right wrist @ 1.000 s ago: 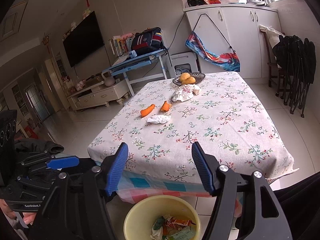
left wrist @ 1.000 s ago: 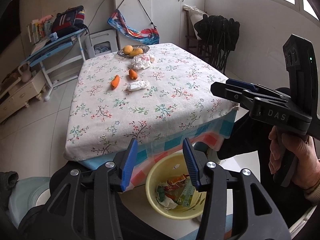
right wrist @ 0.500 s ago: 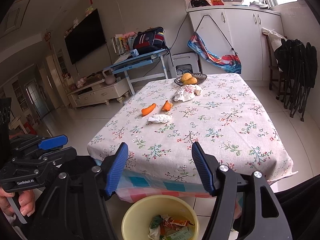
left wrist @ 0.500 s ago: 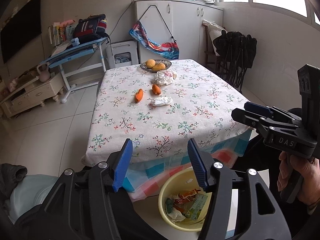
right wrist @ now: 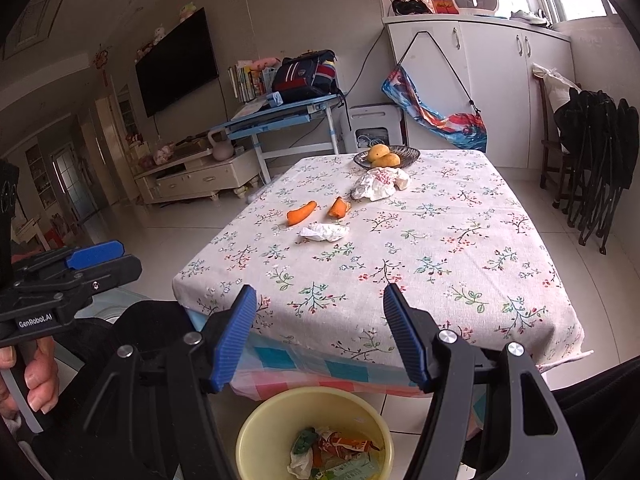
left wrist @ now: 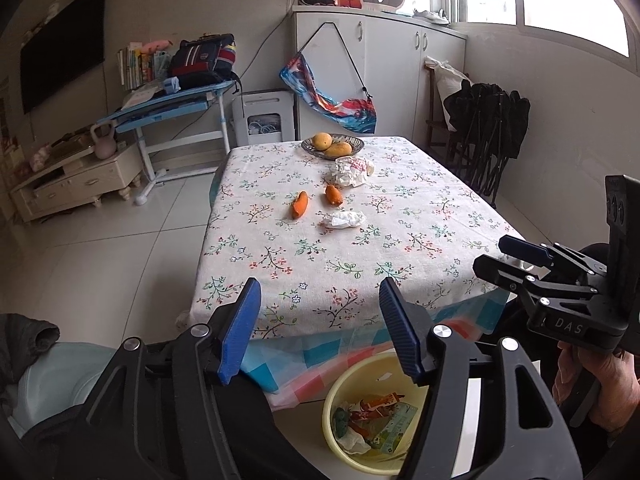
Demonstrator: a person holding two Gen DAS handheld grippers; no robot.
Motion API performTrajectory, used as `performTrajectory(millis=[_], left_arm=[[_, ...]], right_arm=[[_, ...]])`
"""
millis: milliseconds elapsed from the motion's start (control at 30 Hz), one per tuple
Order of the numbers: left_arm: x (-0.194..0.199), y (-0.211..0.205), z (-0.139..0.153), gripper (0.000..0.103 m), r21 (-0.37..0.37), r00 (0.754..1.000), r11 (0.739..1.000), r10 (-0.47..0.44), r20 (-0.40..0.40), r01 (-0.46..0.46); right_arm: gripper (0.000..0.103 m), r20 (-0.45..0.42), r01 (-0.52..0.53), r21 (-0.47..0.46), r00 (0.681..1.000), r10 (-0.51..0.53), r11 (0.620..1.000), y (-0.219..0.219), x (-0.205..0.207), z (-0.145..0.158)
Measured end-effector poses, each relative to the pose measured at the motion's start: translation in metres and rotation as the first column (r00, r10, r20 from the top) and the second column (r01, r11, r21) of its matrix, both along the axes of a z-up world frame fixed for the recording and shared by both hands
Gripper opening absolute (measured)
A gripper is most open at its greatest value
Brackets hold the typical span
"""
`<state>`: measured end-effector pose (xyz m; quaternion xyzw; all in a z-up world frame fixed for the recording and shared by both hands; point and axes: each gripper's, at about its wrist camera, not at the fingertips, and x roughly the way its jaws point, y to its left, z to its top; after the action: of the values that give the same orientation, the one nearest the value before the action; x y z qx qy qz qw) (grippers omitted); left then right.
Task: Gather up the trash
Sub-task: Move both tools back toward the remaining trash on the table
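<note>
The left gripper [left wrist: 320, 332] hangs over the near edge of the table [left wrist: 432, 196], its blue jaws spread wide with nothing between them; they have just been opening further. Directly below and slightly to its right stands a yellow bin [left wrist: 340, 396] on the floor, already holding wrappers and crumpled paper. The right gripper [right wrist: 320, 334] hovers alongside, jaws equally wide and empty, the same bin [right wrist: 256, 432] right beneath it.

Ahead of both claws, across a bare stretch of floral tablecloth [right wrist: 460, 240], lies the trash: a small crumpled tissue [left wrist: 343, 219] nearest, and farther on a larger wad of white paper [left wrist: 352, 171] just before a dark fruit bowl [left wrist: 333, 145] holding two yellow fruits. Two orange carrot pieces [left wrist: 299, 204] sit just beyond the small tissue, to its left and behind it. Nothing stands between the claws and the tissue.

Off to the left of the table are a blue desk [left wrist: 176, 100] with a backpack [left wrist: 204, 58] on it and a low cabinet [left wrist: 76, 178]. Beyond the table stand white cupboards [left wrist: 384, 68]; folded dark chairs [left wrist: 490, 136] lean at the right.
</note>
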<state>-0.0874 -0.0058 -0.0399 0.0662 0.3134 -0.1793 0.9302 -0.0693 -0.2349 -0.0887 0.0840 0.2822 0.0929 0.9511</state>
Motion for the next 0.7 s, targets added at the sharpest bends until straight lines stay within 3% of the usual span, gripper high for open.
performTrajectory(millis=[233,700], left_arm=[[0.002,0.004,0.001,0.061,-0.018,1.000,1.000,0.020,-0.001,-0.020],[0.007,0.012,0.001,0.062,-0.045,0.998,0.997,0.057,-0.003,-0.057]], right_arm=[[0.064,0.002,-0.028,-0.046,1.000,0.028,0.999,0.010,0.001,0.000],[0.066,0.013,-0.022,-0.044,1.000,0.022,0.999,0.011,-0.001,-0.001]])
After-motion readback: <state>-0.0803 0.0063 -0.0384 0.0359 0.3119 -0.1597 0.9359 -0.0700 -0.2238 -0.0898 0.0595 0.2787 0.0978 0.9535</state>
